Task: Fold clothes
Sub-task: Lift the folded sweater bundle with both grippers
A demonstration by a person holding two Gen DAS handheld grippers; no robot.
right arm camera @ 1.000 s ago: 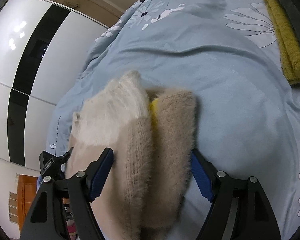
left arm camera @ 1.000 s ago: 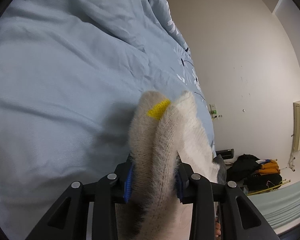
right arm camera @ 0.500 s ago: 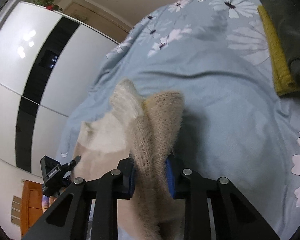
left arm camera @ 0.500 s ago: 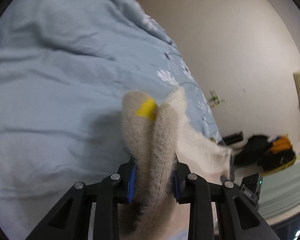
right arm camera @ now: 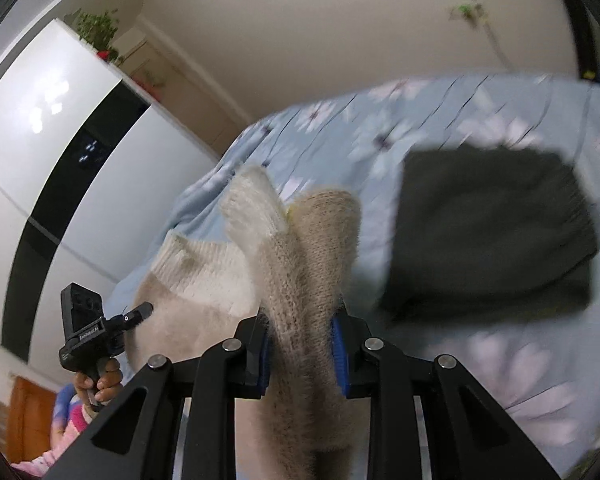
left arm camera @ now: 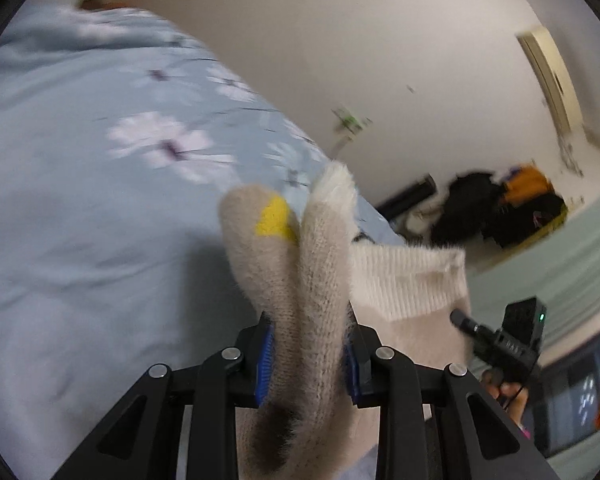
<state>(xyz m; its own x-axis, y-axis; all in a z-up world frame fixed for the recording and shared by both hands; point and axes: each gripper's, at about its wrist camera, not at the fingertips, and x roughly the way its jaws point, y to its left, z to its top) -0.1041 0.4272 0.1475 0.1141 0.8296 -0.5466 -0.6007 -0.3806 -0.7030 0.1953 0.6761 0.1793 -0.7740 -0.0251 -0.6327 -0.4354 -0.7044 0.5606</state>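
A fuzzy beige and cream sweater (left arm camera: 300, 280) with a yellow patch hangs lifted above the blue flowered bedspread (left arm camera: 80, 240). My left gripper (left arm camera: 307, 356) is shut on a bunched fold of it, blue pads pressed on both sides. My right gripper (right arm camera: 300, 350) is shut on another bunched fold of the same sweater (right arm camera: 300, 280). The cream ribbed part (right arm camera: 204, 268) stretches between the two grips. Each view shows the other gripper off to the side, held in a hand (right arm camera: 100, 384).
A folded dark grey garment (right arm camera: 488, 232) lies on the bedspread (right arm camera: 500, 360) right of the sweater. A white and black wardrobe (right arm camera: 60, 160) stands at the left. Dark bags (left arm camera: 500, 208) sit on the floor by the wall.
The right gripper closed onto the sweater fold. Both grippers then rose and swung, lifting the sweater off the bed; more wall shows, and the dark folded garment came into fuller view.
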